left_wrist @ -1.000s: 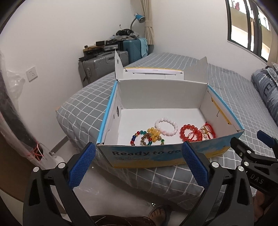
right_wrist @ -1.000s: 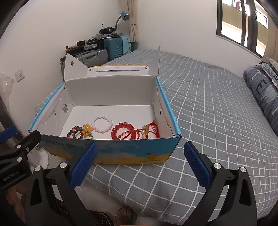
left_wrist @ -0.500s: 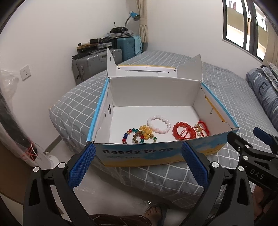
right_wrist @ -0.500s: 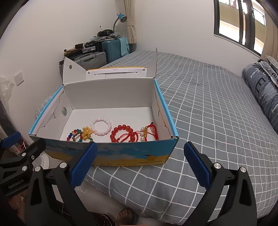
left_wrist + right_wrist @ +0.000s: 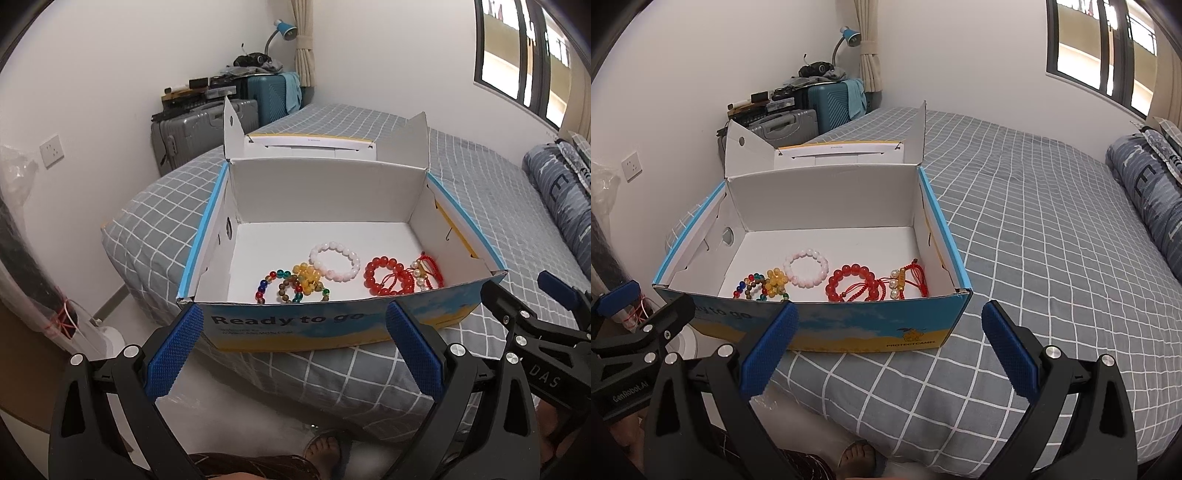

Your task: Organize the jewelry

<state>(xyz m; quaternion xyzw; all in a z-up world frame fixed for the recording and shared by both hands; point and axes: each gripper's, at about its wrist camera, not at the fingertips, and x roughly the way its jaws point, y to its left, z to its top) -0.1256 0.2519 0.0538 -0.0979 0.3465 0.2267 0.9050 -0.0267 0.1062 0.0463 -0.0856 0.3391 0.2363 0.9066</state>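
An open cardboard box (image 5: 332, 325) (image 5: 849, 332) with a blue and yellow front sits on the bed corner. Inside lie a white bead bracelet (image 5: 335, 261) (image 5: 806, 266), a red bead bracelet (image 5: 384, 277) (image 5: 851, 282), a red cord bracelet with pearls (image 5: 426, 273) (image 5: 908, 282), and multicoloured and yellow bead bracelets (image 5: 291, 282) (image 5: 762, 285). My left gripper (image 5: 295, 350) is open and empty, in front of the box's front wall. My right gripper (image 5: 886, 347) is open and empty, in front of the box's right front corner.
The bed (image 5: 1052, 240) has a grey checked cover. Suitcases (image 5: 207, 129) stand by the wall behind the box. A rolled blue blanket (image 5: 1152, 192) lies at the right. A sandalled foot (image 5: 325, 450) and the floor show below the grippers.
Both grippers have drawn back and risen slightly, so the box looks a little smaller and lower. The jaws stay open. The bracelets have not moved.
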